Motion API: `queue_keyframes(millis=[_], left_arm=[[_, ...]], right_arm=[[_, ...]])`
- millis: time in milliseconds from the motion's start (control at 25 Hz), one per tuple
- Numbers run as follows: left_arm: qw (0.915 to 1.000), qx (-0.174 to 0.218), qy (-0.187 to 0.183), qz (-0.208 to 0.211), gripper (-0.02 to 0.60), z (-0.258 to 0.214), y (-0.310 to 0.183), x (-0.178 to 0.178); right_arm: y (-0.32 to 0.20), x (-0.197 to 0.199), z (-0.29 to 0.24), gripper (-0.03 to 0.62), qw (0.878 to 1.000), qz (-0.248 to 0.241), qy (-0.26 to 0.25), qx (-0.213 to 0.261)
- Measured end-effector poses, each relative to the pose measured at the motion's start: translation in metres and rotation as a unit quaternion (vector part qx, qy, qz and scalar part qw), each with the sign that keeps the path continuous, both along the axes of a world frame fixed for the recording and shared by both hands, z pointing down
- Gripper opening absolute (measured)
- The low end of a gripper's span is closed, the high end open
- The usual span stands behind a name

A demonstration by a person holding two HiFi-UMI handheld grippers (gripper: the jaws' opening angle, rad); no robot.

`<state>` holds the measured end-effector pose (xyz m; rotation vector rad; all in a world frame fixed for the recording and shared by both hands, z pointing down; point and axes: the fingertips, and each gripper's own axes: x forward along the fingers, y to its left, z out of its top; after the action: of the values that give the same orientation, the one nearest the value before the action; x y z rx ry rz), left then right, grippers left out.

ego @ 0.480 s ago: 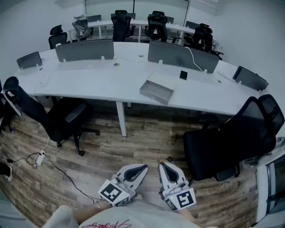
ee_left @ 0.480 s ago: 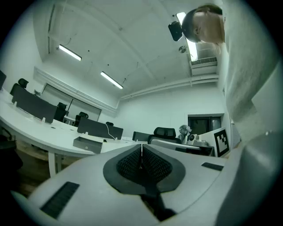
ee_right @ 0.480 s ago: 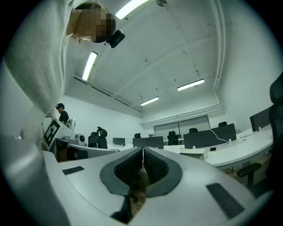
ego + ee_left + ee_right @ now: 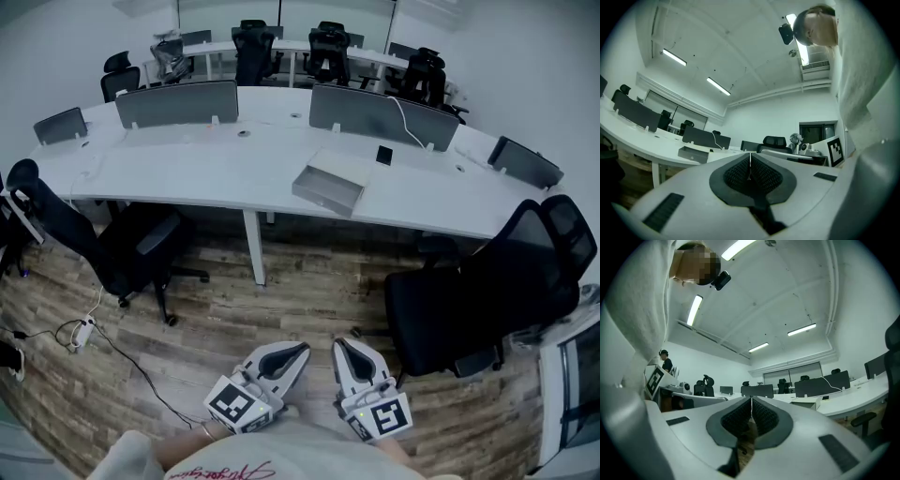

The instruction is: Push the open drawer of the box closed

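The box (image 4: 328,189) lies just above the middle of the head view, a flat grey case on the white curved desk (image 4: 187,173), close to the desk's near edge; its drawer seems to stand out towards the viewer, though at this range the seam between drawer and case is hard to make out. Below it come bare wooden floor (image 4: 309,291) and, at the right, a black office chair (image 4: 487,300) close to the way in. At the bottom edge, well apart from the box, the left gripper (image 4: 304,349) and right gripper (image 4: 337,345) sit side by side near the person's body — each with its jaws pressed together on nothing, as each gripper view confirms. The push has not begun; the step in hand looks like the approach. Doing it well probably means passing left of the chair, keeping one gripper's jaws together as a blunt tip, meeting the drawer front squarely at its middle, and pushing level along its travel — perhaps steadying the case with the other gripper so the box does not slide.
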<state>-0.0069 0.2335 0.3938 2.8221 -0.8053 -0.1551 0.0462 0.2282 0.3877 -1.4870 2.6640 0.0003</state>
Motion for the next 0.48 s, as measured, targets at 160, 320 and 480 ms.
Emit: queue_keyframes(millis=[160, 320, 480], left_arm=[[1.0, 0.003, -0.005, 0.0, 0.018, 0.0, 0.006, -0.001], [0.9999, 0.001, -0.009, -0.011, 0.018, 0.003, 0.014, -0.006], [0.9997, 0.001, -0.005, -0.024, 0.018, 0.002, 0.013, -0.013]], right_arm=[[0.004, 0.002, -0.004, 0.023, 0.999, -0.004, -0.035, 0.005], [0.007, -0.003, 0.0, 0.023, 0.999, -0.015, -0.05, -0.004], [0.009, -0.011, 0.002, 0.023, 0.998, -0.027, -0.048, -0.008]])
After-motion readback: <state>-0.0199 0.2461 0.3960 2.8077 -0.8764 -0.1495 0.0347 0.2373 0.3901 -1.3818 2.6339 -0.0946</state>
